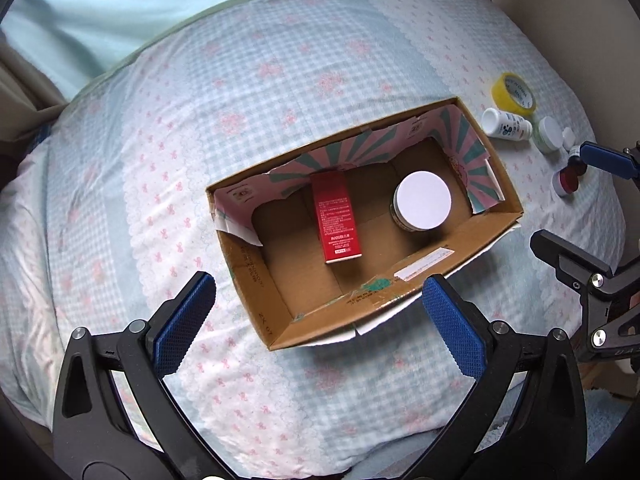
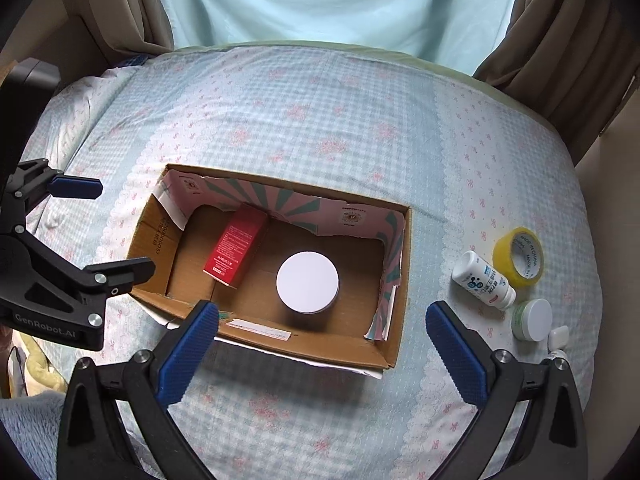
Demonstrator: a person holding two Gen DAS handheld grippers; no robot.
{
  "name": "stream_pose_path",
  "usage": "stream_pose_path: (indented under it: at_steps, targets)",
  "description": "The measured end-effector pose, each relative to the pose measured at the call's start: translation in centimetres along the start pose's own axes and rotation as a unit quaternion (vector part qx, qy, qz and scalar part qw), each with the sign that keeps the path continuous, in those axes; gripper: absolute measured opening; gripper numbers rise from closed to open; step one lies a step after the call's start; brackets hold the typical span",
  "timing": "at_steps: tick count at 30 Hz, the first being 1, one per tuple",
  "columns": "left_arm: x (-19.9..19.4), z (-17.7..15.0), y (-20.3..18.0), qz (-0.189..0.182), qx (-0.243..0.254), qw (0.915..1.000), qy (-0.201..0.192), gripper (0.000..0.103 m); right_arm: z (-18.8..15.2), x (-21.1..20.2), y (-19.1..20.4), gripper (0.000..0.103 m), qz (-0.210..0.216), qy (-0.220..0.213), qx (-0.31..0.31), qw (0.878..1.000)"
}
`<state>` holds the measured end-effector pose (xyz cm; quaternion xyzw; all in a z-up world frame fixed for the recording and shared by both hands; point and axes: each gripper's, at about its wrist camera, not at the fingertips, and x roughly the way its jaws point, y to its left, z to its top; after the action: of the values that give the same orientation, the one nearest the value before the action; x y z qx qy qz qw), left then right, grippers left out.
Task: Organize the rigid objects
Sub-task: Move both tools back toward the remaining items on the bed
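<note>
An open cardboard box (image 1: 496, 224) (image 2: 400, 292) lies on the bed. Inside it are a red carton (image 1: 335, 220) (image 2: 232, 248) and a jar with a white lid (image 1: 422, 200) (image 2: 307, 282). To the box's right lie a yellow tape roll (image 1: 514, 94) (image 2: 518, 256), a white pill bottle (image 1: 506, 125) (image 2: 484, 280), a green jar with a white lid (image 1: 549, 133) (image 2: 532, 320), a small white cap (image 2: 559, 336) and a small red jar (image 1: 566, 182). My left gripper (image 1: 320, 320) is open and empty above the box's near side. My right gripper (image 2: 324, 352) is open and empty above the box's near wall.
The bed has a blue checked cover with pink bows (image 2: 300, 120). Brown curtains (image 2: 560, 32) and a pale blue curtain (image 2: 320, 0) hang behind it. The right gripper (image 1: 592, 216) shows at the right of the left wrist view, the left gripper (image 2: 84, 232) at the left of the right wrist view.
</note>
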<state>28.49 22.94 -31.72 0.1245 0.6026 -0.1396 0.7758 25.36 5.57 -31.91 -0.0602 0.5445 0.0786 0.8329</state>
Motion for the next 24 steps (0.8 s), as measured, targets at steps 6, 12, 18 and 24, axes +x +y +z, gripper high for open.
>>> stream_pose_path:
  at_steps: [6,12,18,24]
  targets:
    - [-4.8,-1.9,-0.5,-0.029,-0.032,0.9974,-0.057,0.103,-1.8,-5.0,-1.0,0.103,-0.023,-0.019,0.038,0.999]
    - [-8.7,-2.3,-2.8,-0.061,-0.028,0.9911,-0.115,0.103,-3.9,-9.9,-3.6,0.103,-0.077,-0.024,0.075,0.994]
    - [-12.4,-1.0,-7.1,-0.065,0.018,0.9825,-0.173,0.103,-7.3,-14.7,-8.9,0.103,-0.109,-0.029,0.176,0.978]
    - [-13.5,2.6,-12.3,-0.076,0.051,0.9792,-0.181,0.103,-10.9,-17.4,-15.3,0.103,-0.139,-0.033,0.254,0.957]
